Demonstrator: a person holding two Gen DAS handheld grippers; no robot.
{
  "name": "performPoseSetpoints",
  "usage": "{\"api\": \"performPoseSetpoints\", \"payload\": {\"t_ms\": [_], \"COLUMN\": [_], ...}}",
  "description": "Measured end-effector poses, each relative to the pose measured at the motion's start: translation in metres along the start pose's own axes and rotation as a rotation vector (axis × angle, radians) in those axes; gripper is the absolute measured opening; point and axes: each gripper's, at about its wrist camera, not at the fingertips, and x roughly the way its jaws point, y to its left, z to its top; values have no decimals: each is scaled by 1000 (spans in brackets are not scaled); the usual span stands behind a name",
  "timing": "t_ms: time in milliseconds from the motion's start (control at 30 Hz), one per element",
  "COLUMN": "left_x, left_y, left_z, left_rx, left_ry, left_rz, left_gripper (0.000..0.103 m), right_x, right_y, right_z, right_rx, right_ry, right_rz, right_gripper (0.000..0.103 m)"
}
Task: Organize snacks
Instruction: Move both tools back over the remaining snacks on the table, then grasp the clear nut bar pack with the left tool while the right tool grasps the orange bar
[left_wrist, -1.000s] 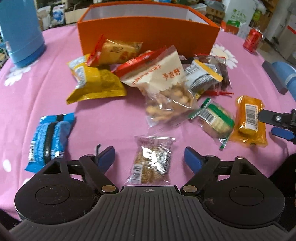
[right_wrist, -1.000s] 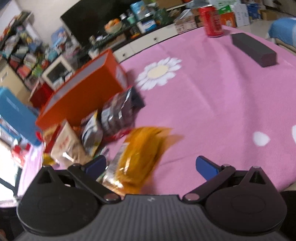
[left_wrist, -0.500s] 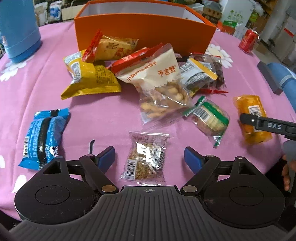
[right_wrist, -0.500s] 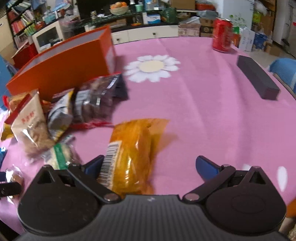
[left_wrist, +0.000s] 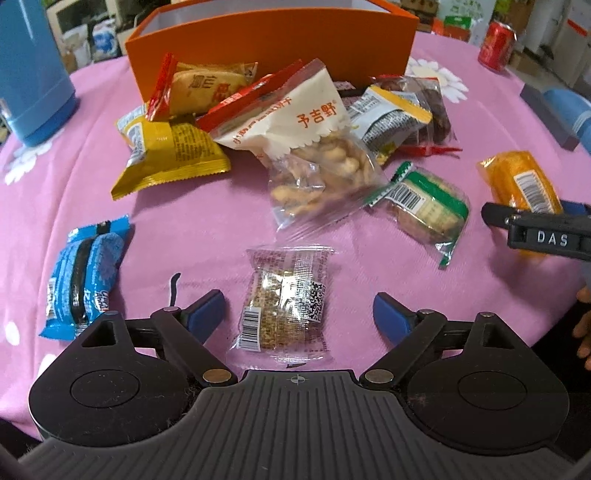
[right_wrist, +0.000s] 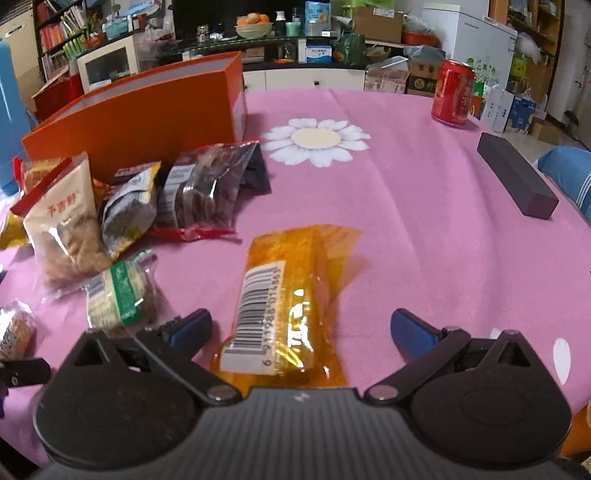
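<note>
Several snack packets lie on the pink tablecloth in front of an open orange box (left_wrist: 273, 48) (right_wrist: 147, 118). My left gripper (left_wrist: 295, 314) is open, its blue fingers either side of a clear grain-bar packet (left_wrist: 284, 302) lying flat. My right gripper (right_wrist: 301, 328) is open around the near end of an orange-wrapped snack (right_wrist: 280, 317) (left_wrist: 521, 184). A peanut bag (left_wrist: 310, 147), a yellow packet (left_wrist: 170, 155), a green-edged cracker pack (left_wrist: 424, 206) (right_wrist: 118, 295) and a blue biscuit pack (left_wrist: 83, 273) lie nearby.
A blue thermos (left_wrist: 33, 70) stands far left. A red can (right_wrist: 452, 92) (left_wrist: 496, 44) stands at the far right. A dark rectangular block (right_wrist: 517, 181) lies at the right edge. Dark snack packs (right_wrist: 199, 188) lean near the box's corner.
My right gripper swung round and now straddles the orange-wrapped snack squarely. My left gripper moved slightly closer to the grain-bar packet. No packet was lifted.
</note>
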Motion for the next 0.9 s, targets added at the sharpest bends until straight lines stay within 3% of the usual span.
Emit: {"api": "performPoseSetpoints", "payload": {"t_ms": [133,267,467,500,533,567,600,667,900], "left_x": [0,-1,-3,-4,-6,-8,-10,-11,-33], "left_y": [0,1,1,1,1,1,2,7,30], "left_z": [0,0,-3,-4,-4,-4,-3,-1,-5], "left_rx": [1,-4,-1,5,8,13,15,-8,-94], "left_ry": [0,2,-9,-19,-33,-45,-48,-38,-38], "left_rz": [-2,-7,1,7,1,1,4,-15,-40], "left_gripper": [70,70,65,56,36,24,4,1,0], "right_x": [1,-16,-3,-2,-3,-5,-9,-12,-43], "right_y": [0,1,5,7,8,10,9,2,-14], "right_z": [8,13,6,4,4,3,5,8,6], "right_rx": [-1,1,7,-5,-22,-48,-52,-16,103], "right_ry": [54,-21,39,29,25,11,-8,12,13], "right_rz": [6,61,94,86,73,58,73,106,216], "right_gripper": [102,102,102,101,93,66,52,45,44]}}
